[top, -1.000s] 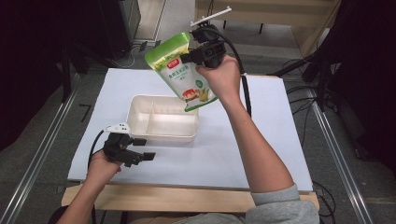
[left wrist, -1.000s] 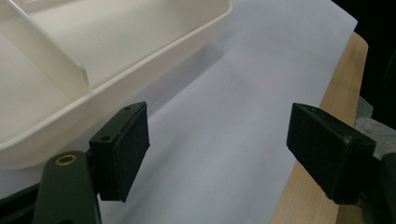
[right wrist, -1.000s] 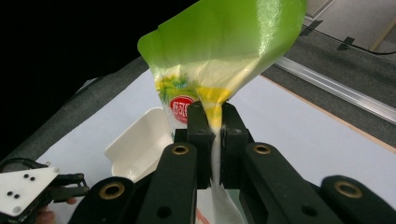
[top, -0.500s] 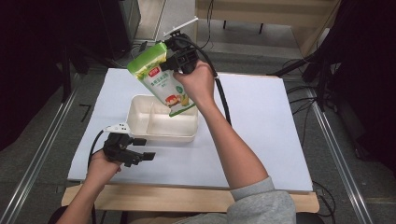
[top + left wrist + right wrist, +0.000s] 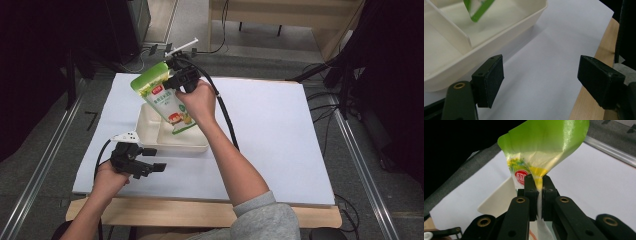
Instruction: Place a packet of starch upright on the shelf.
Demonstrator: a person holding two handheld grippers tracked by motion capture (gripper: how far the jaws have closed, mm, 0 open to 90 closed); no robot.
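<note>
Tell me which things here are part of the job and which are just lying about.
Part of the job:
- green pouch, pinched in the right claw
- white divided tray
- left claw, open beside the tray

Lying about:
- white table sheet
- floor cables

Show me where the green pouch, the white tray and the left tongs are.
green pouch [image 5: 167, 102], high view, printed front.
white tray [image 5: 150, 131], high view, bare left compartment.
left tongs [image 5: 540, 81], left gripper view, midway between the open pads.

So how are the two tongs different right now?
The right tongs are shut tight on a green bag, while the left tongs stand wide open with nothing between them. The right tongs are up in the air above the white tray; the left tongs sit low on the table beside it. Both are black, each held in a hand.
</note>
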